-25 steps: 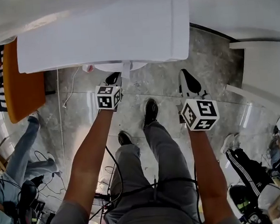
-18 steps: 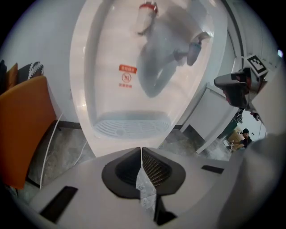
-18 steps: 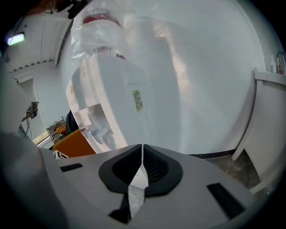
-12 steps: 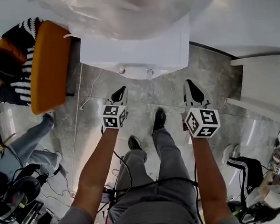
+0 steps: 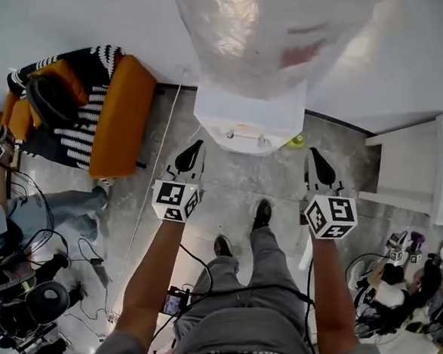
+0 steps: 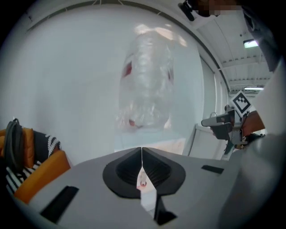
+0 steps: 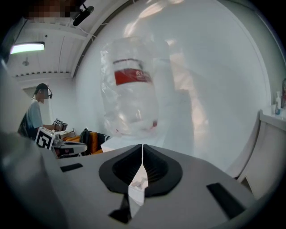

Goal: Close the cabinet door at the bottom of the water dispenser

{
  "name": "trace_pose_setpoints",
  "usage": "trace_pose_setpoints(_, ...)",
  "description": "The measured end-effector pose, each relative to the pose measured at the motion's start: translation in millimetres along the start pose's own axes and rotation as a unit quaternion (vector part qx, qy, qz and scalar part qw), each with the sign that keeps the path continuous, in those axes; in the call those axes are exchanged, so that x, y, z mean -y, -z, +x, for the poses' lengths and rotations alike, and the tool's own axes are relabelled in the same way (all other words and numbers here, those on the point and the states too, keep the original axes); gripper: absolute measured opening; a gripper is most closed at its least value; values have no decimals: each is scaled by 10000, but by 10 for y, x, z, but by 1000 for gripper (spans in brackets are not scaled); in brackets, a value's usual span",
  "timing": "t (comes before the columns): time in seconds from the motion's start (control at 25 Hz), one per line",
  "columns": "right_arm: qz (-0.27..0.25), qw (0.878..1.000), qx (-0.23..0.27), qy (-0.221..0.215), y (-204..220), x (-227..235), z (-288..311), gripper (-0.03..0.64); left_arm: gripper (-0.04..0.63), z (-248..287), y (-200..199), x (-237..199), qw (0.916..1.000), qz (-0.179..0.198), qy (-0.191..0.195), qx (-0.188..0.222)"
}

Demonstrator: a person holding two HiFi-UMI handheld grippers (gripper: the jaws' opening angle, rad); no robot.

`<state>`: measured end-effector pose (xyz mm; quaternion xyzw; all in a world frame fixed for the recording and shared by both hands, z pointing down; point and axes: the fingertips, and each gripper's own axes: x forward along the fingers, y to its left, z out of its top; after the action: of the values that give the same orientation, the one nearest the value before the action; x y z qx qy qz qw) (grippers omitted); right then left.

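Note:
The white water dispenser (image 5: 251, 113) stands against the wall, with a plastic-wrapped bottle (image 5: 272, 33) on top. I see it from above, so its bottom cabinet door is hidden. My left gripper (image 5: 193, 148) is held in the air short of the dispenser's left side, jaws shut and empty. My right gripper (image 5: 316, 158) is level with it on the right, also shut on nothing. The left gripper view shows the shut jaws (image 6: 142, 150) pointing at the bottle (image 6: 145, 80). In the right gripper view the jaws (image 7: 142, 146) meet below the bottle (image 7: 132, 89).
An orange chair (image 5: 115, 112) with striped clothing stands left of the dispenser. A white cabinet (image 5: 403, 175) is at the right. Cables and gear lie on the grey floor at lower left (image 5: 33, 299). A seated person (image 5: 389, 297) is at lower right.
The view has risen and pulled back: the dispenser now looks smaller and farther, and its bottle has come into view. Both grippers have drawn away from it, still shut.

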<state>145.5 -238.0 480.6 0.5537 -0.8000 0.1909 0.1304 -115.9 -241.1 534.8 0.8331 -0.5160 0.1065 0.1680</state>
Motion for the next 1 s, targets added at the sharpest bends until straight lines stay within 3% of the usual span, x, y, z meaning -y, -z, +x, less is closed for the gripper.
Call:
trace_pose_setpoints(0.16,-458,9987,92,-204,-1004,-703,48,31,18,-380,-1171,-438,9987,-6,142,499)
trace_pose_setpoints(0.48,-970,9906,670,-698,-2057,-1361,-395,28,18,-1061,-2527,-346,9884,550,421,1348)
trace_pose_setpoints(0.76,-1416,9751,1133,-1275,-2709,-2136,-769,28,17,-1731,-3323,-184,9746,1034,685,1863)
trace_pose_setpoints(1.0,-1740,9667,1221,-1425,-2913,-2554,-1038,28,17,-2211,-3584,-156,9664,1478,700,1985)
